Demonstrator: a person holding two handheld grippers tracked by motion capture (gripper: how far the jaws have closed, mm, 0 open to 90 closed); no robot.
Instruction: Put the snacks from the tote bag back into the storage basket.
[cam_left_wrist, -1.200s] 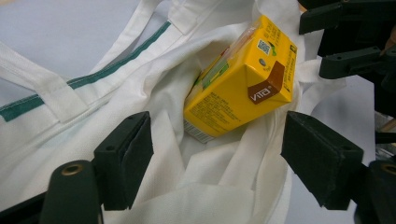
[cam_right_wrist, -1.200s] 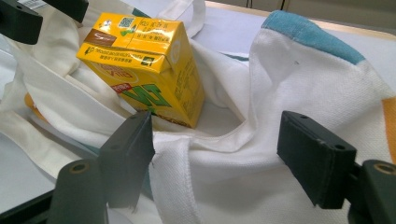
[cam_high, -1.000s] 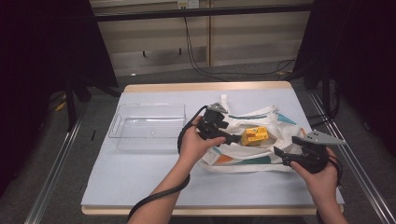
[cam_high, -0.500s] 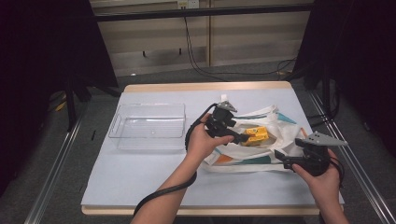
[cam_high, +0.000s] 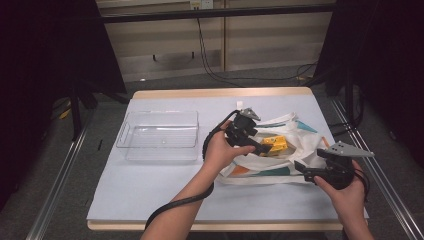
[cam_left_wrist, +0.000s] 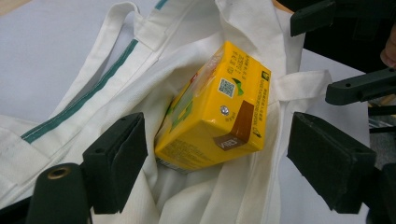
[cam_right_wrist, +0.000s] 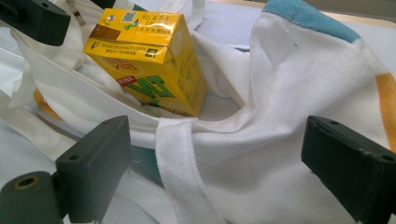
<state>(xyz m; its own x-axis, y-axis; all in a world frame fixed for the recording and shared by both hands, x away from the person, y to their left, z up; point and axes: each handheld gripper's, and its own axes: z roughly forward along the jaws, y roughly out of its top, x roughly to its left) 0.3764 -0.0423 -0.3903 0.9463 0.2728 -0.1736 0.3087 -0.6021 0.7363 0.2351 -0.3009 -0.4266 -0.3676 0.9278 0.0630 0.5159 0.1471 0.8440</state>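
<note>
Yellow carton (cam_left_wrist: 212, 107) lies in the mouth of a white bag (cam_high: 280, 160) at right of centre on the worktop (cam_high: 150, 185), long axis slanting away between the released left claw (cam_left_wrist: 233, 158); the right claw (cam_right_wrist: 224, 172), just opened, straddles the bag's rim, gripping nothing

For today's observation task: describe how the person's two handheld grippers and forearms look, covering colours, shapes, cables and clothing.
Both tools are black. The left gripper trails a thick black cable along a bare forearm with no sleeve showing. The right gripper carries a grey three-cornered plate on top. In the gripper views, each has two blocky black rectangular jaw pads with small screw holes, and a dark cylinder with a brass-coloured ring beside one jaw.
</note>
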